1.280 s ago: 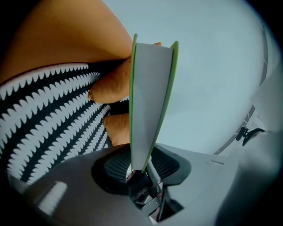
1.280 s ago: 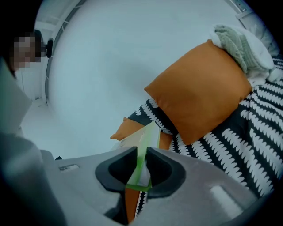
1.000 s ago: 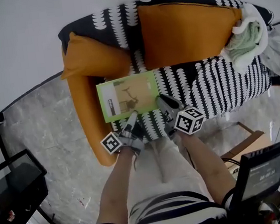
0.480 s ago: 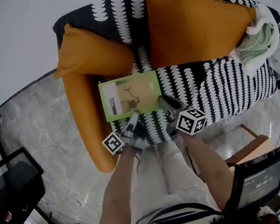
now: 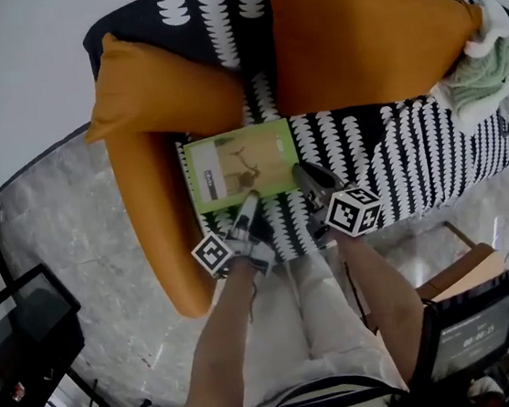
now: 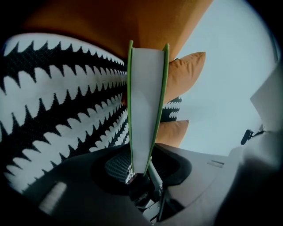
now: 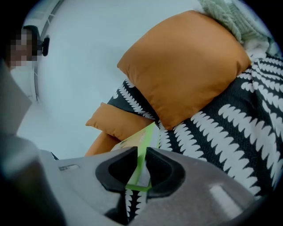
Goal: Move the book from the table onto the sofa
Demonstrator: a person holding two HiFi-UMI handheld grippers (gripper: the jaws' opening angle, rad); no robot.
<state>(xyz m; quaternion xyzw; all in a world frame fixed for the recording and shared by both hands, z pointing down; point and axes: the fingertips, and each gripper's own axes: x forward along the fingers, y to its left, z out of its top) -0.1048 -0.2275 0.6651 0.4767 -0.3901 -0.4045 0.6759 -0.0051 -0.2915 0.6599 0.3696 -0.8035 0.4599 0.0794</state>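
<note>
The book (image 5: 242, 165) lies flat and level above the seat of the sofa (image 5: 396, 153), close to its orange left arm (image 5: 151, 220) and just in front of the gap between the two back cushions. Whether its underside already touches the fabric I cannot tell. Both claws hold it by its near edge. The left claw (image 5: 249, 206) is closed on the near-left corner, and the right claw (image 5: 305, 178) is clamped on the near-right corner. A grip at each corner probably keeps the thin volume from sagging or swinging open, and leaves the far edge free to land first.

The book is a slim rectangle with lime-green covers. The front has a paler panel and a dark figure too small to make out. Edge-on in the left gripper view, the block of white pages sits between the two thin green boards. It looks stiff enough to stay flat when held by one edge.

The sofa is upholstered in woven black cloth with rows of white scalloped marks. The small cushion (image 5: 158, 95) and the large cushion (image 5: 362, 33) are plump, smooth and orange. A pale green knitted throw (image 5: 483, 73) is bunched at the right end. The grey floor (image 5: 63, 221) is veined like marble.
</note>
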